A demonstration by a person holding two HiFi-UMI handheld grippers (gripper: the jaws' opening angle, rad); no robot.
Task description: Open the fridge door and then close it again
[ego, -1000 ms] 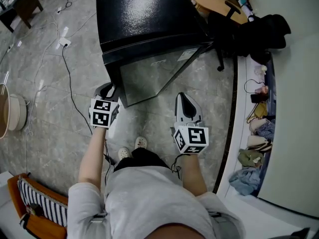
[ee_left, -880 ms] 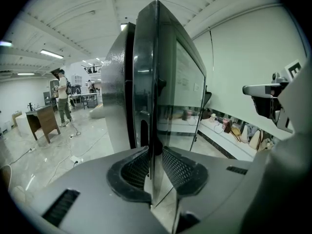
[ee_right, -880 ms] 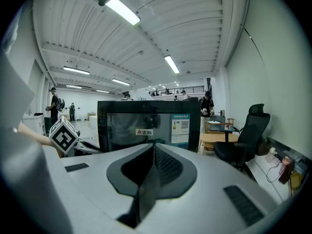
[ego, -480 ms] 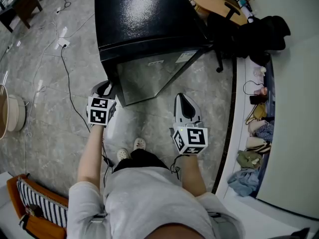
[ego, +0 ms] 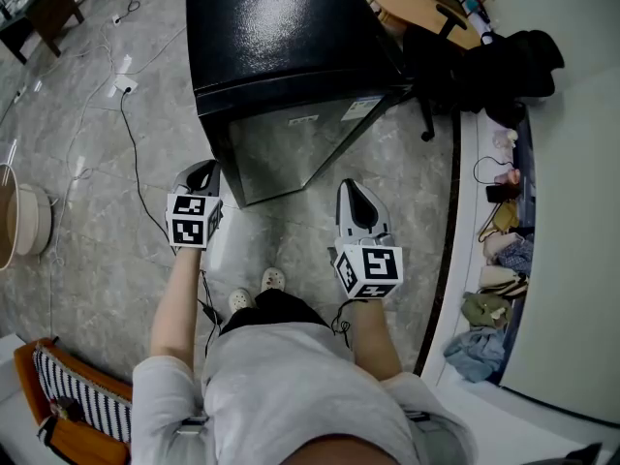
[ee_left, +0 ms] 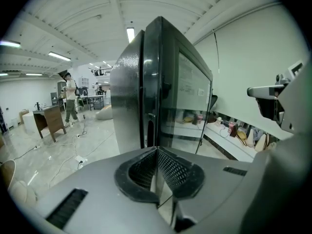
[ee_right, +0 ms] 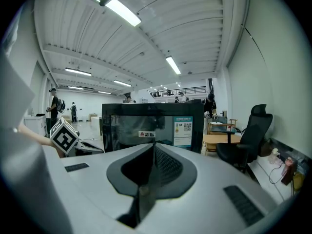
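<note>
The black fridge [ego: 281, 27] stands on the floor with its glass door [ego: 291, 148] closed and facing me. My left gripper [ego: 201, 174] hangs just short of the door's left front corner, apart from it. Its jaws have just been closing and now stand shut with nothing between them. In the left gripper view the left gripper [ee_left: 157, 152] points at the door's left edge and the dark handle recess [ee_left: 150, 130]. My right gripper [ego: 355, 190] is shut and empty, held in front of the door's right half. Beyond the right gripper [ee_right: 152, 152], the fridge [ee_right: 151, 128] shows square-on.
A black office chair [ego: 484, 61] draped with dark clothes and a wooden table [ego: 421, 3] stand right of the fridge. A cable [ego: 131, 153] and power strip [ego: 126, 82] lie on the floor at left. Bags line a ledge [ego: 499, 260] by the right wall.
The left gripper has drawn back from the fridge's left front corner toward me, and its jaws have closed. The right gripper has stayed put.
</note>
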